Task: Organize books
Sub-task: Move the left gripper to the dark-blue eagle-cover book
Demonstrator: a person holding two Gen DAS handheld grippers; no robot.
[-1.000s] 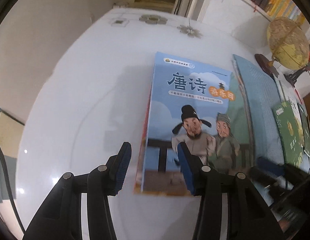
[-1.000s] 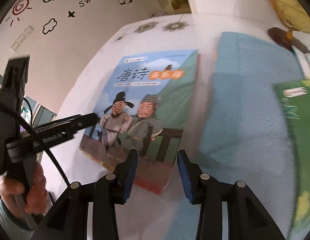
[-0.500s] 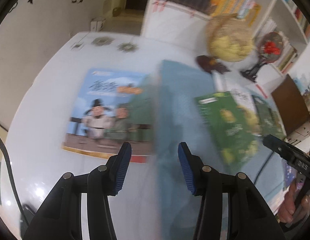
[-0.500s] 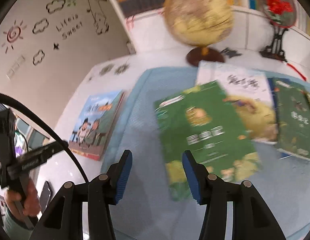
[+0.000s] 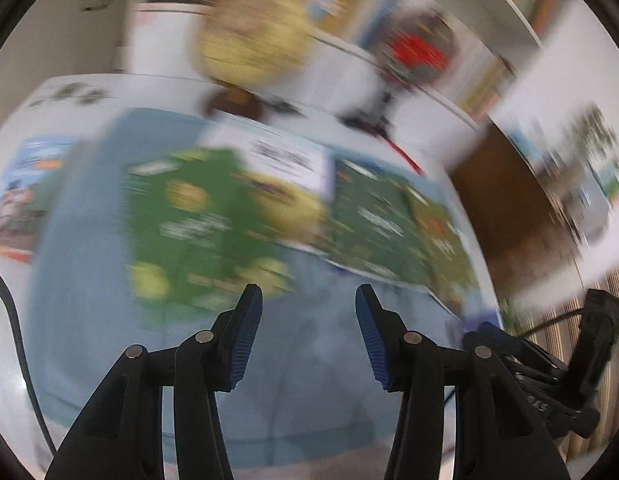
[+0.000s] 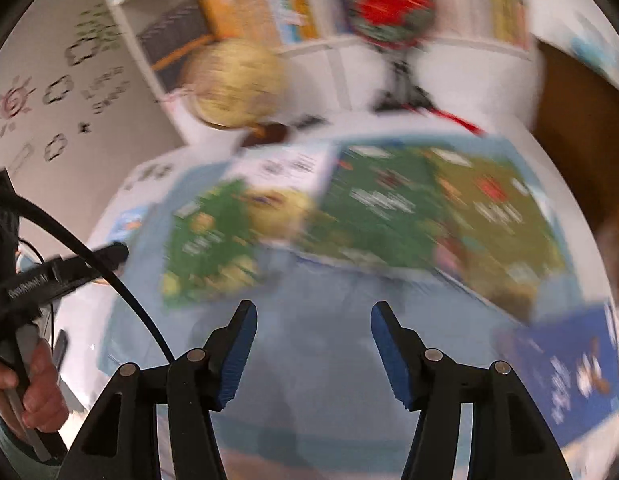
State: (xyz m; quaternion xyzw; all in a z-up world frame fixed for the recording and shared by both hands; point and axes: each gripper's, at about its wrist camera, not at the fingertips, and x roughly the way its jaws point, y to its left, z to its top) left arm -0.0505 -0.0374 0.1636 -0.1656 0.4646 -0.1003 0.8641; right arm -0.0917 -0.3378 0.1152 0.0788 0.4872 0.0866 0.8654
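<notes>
Both grippers hang empty over the blue mat [image 6: 309, 380]: the left gripper [image 5: 309, 332] parted as before, the right gripper [image 6: 311, 350] with jaws just widened, nothing between them. A second ago they were over the blue poetry book [image 5: 21, 192], now far left. Ahead, blurred, lie the green book [image 6: 213, 240] and overlapping books [image 6: 429, 216], a globe [image 6: 233, 80] behind.

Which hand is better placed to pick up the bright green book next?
Probably left. The left gripper is open just below the green book's near edge. The right gripper, also open and empty, sits nearer the dark green book.
</notes>
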